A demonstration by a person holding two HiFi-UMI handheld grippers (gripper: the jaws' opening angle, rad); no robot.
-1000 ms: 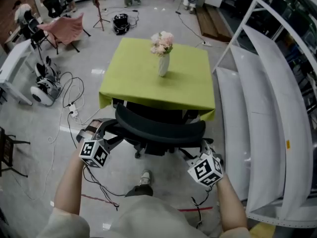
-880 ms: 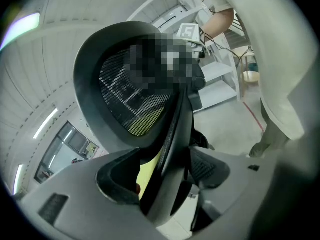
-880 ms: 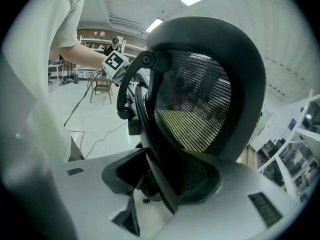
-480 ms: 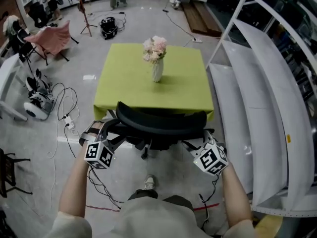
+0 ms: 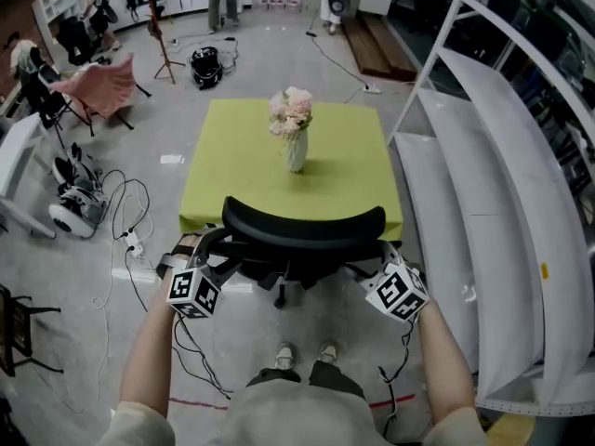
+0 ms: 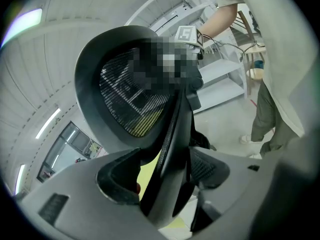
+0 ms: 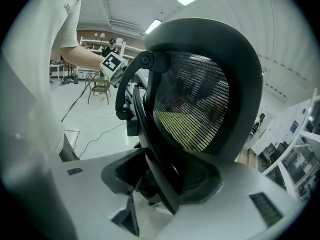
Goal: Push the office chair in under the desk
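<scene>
The office chair (image 5: 302,223) is sitting against the green desk's (image 5: 244,161) near edge, the left gripper (image 5: 217,256) straddling its backrest rim, jaws parted, the right gripper's (image 5: 374,260) jaws likewise astride and just easing wider.

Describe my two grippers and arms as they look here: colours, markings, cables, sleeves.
The left gripper and right gripper each have a pale grey body, dark pads and a white cube of black square markers. Black cables hang beneath. Forearms bare below short cream sleeves. The right gripper's jaws have just been opening, the chair frame between them.
</scene>
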